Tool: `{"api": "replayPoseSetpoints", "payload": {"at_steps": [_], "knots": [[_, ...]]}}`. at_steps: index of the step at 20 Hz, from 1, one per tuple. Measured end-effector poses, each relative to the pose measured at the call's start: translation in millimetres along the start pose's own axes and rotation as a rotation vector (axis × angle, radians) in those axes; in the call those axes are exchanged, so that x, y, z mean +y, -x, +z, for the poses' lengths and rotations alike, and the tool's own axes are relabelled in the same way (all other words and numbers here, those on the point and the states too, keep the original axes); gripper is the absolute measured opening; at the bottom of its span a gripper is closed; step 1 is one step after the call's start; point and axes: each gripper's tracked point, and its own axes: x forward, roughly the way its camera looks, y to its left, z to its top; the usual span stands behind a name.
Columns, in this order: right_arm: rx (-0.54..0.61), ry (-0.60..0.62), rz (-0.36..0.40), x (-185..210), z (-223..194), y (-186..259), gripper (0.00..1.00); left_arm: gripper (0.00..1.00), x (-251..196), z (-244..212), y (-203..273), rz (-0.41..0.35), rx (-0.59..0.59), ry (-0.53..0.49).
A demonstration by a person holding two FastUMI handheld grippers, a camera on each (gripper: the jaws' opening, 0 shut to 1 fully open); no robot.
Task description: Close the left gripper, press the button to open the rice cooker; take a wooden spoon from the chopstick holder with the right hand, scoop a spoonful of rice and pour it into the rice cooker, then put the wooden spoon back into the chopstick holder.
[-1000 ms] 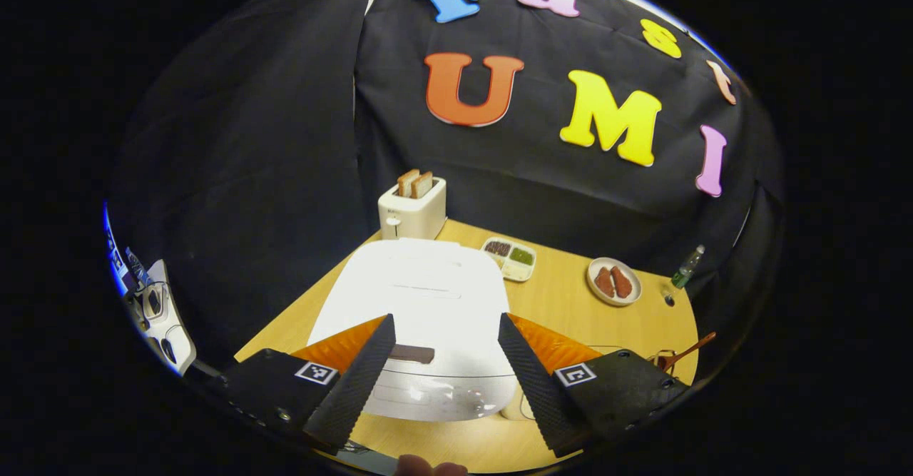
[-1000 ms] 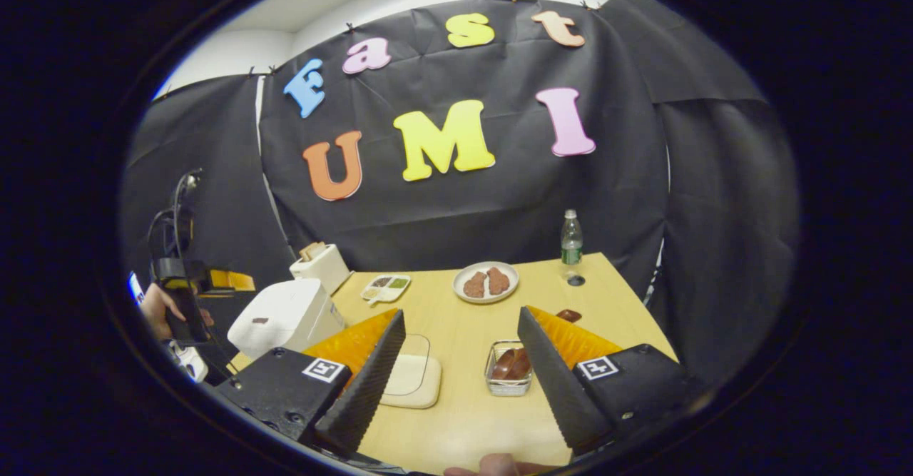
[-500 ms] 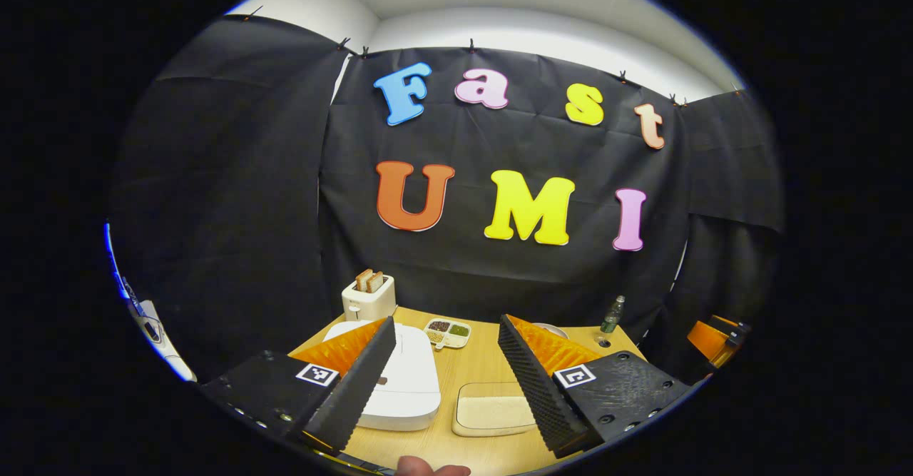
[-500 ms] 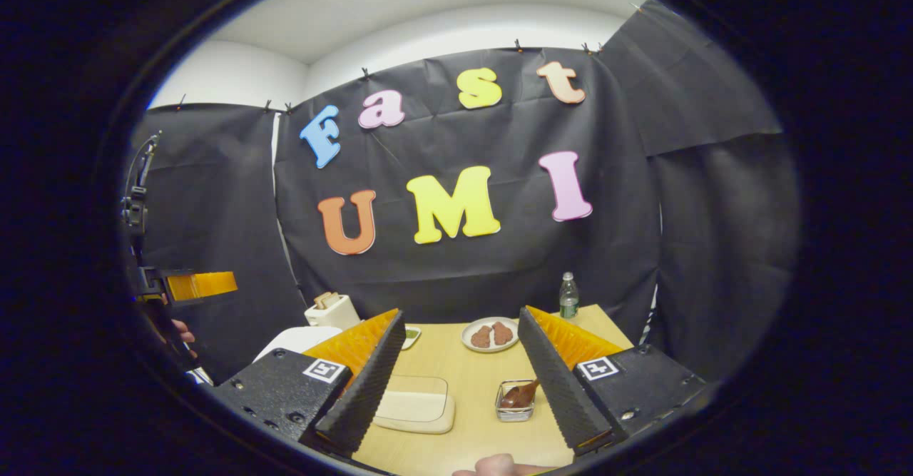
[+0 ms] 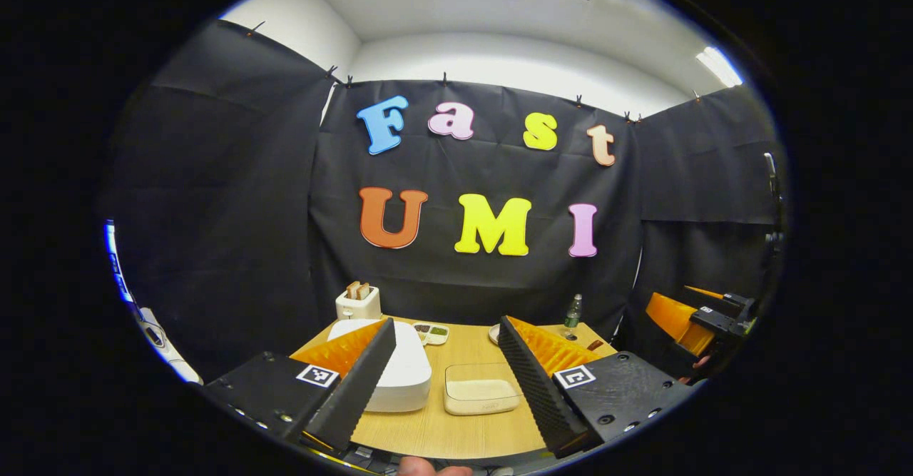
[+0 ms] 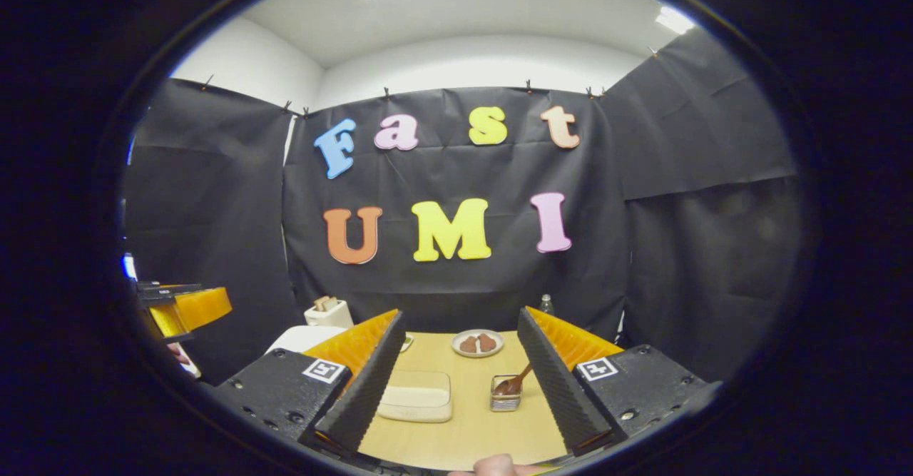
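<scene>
2 grippers, left gripper [image 5: 446, 369] and right gripper [image 6: 456, 376], hovering spread and empty; rice cooker [image 5: 399, 372] at 11 o'clock sitting closed, all steps pending.

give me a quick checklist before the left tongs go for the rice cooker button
1. Left tongs closed for pressing: not ok, the fingers stand wide apart.
2. Rice cooker lid shut, awaiting the press: ok, it lies flat and closed.
3. Button located: cannot tell, the left finger covers the cooker's front.
4. Right tongs free for the spoon: ok, open and holding nothing.
5. Wooden spoon in its holder: ok, it leans inside.
6. Rice tray within sight: ok, it sits on the table beside the cooker.
</scene>
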Motion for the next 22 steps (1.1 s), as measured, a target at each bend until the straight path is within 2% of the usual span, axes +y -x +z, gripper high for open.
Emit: {"api": "replayPoseSetpoints", "payload": {"at_steps": [4,10,22], "knots": [[-0.006,0.000,0.006,12,3,29,0.99,0.94,-2,1,22,-0.022,-0.008,0.046],[-0.013,0.005,0.041,29,2,47,0.99,0.94,5,3,42,-0.009,-0.027,0.039],[0.000,-0.008,0.022,15,-3,57,1.00,0.94,3,2,52,-0.009,-0.023,0.001]]}}
